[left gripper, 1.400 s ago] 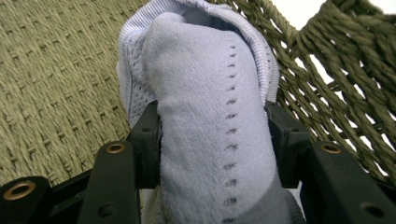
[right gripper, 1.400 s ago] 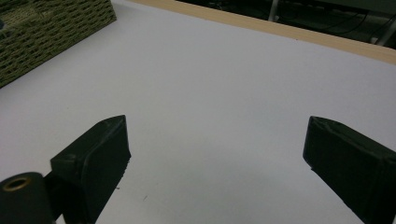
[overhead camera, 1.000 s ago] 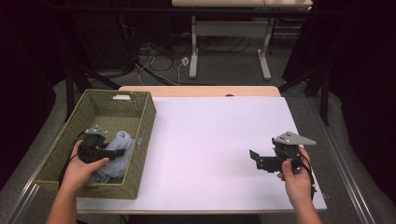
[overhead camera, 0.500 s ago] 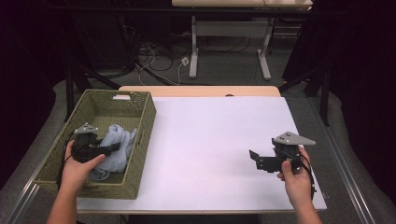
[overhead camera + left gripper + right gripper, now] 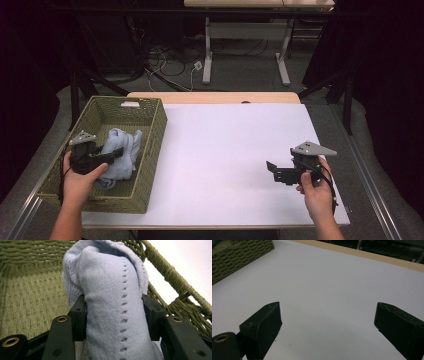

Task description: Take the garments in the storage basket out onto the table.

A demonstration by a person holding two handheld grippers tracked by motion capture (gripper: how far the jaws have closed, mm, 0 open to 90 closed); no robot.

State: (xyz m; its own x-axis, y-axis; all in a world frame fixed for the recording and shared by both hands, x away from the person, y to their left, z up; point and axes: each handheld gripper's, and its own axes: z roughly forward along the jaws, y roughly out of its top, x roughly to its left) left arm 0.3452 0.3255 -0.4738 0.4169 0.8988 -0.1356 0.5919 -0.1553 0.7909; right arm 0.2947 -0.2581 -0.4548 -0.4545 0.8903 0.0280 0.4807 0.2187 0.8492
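The left gripper (image 5: 116,152) sits inside the woven basket (image 5: 152,145) at the left of the desk (image 5: 225,150), its fingers (image 5: 77,315) clamped on a fold of the pale blue knitted cloth (image 5: 120,150). In the left gripper view the cloth (image 5: 112,302) bulges up between the two black fingers and fills the gap, so the grip takes a thick bunch rather than a thin edge; that seems a sensible hold for soft fabric, which would slip out of a shallow pinch. The rest of the cloth lies heaped on the basket floor, near the right wall. The gripper points toward that wall, probably so the cloth can be lifted over the rim and out onto the white surface.

The right gripper (image 5: 272,171) hovers low over the near right part of the desk, well apart from the basket. Its fingers (image 5: 262,327) stand wide apart with nothing between them, aimed left across the bare top. It looks parked in waiting, likely to take a corner once the cloth comes over.
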